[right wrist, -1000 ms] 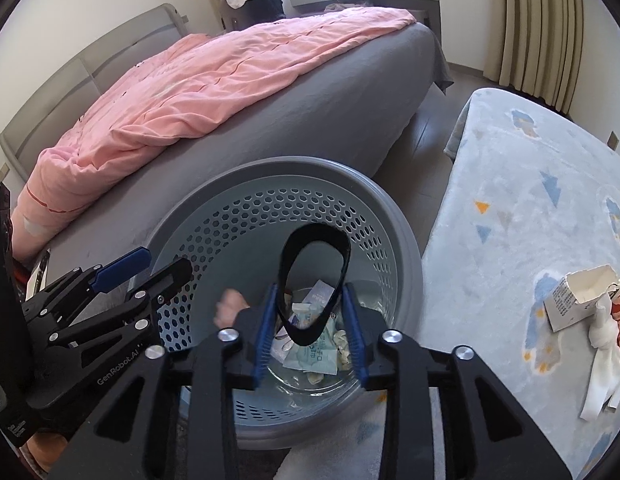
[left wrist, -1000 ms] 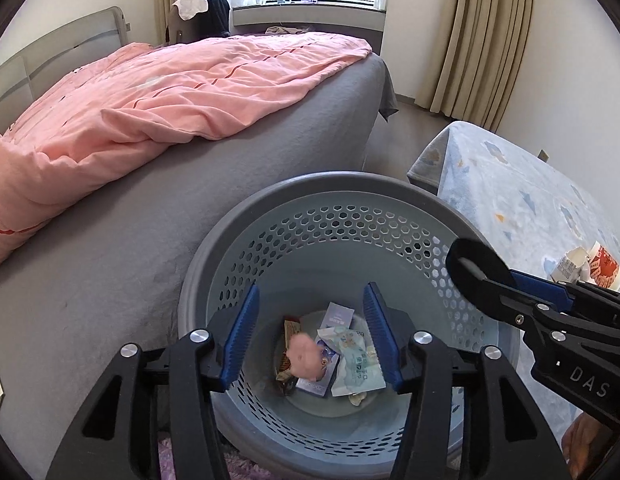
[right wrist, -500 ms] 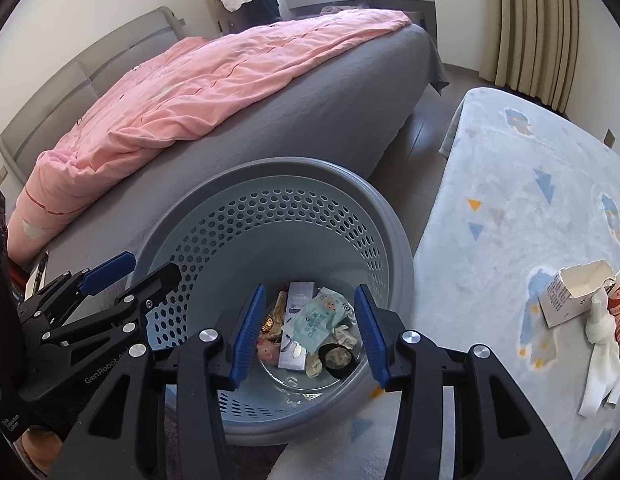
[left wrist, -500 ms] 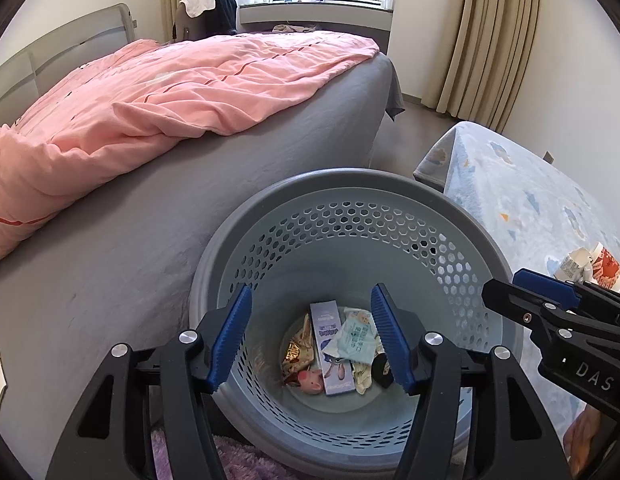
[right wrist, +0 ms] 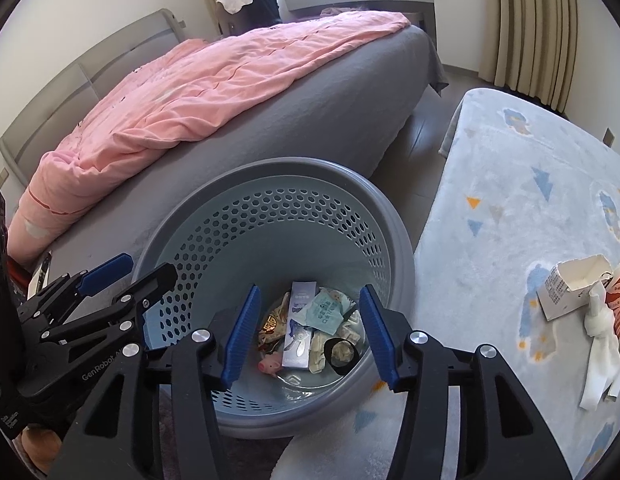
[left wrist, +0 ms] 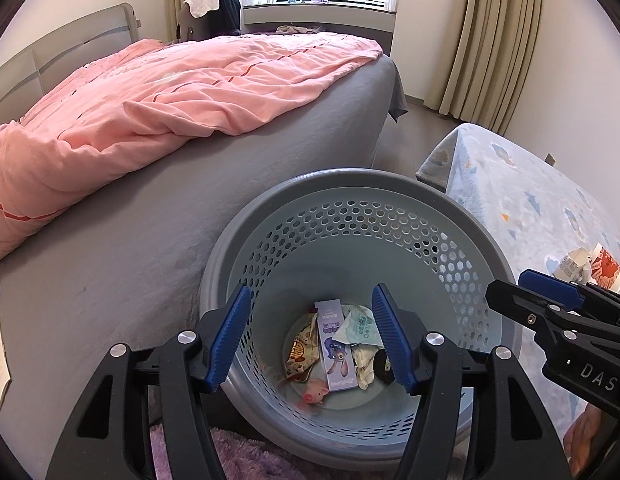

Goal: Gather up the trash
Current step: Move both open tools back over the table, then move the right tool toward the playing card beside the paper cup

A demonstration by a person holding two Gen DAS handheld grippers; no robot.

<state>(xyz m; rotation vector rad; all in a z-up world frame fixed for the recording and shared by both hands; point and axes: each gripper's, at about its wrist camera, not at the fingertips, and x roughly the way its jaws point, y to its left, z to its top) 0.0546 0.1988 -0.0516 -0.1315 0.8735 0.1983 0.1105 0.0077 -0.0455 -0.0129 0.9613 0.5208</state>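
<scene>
Grey perforated basket (left wrist: 293, 224) holds wrappers (left wrist: 360, 324) and a box (left wrist: 336, 346); both jaws released.

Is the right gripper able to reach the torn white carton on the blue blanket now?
Probably yes. The right gripper is open and empty over the basket, and the torn white carton lies uncovered to its right, with only a white cloth beside it.

I see a pink duvet (left wrist: 181, 92) rumpled on the grey bed (left wrist: 121, 248) at left, beige curtains (left wrist: 498, 40) far right.
</scene>
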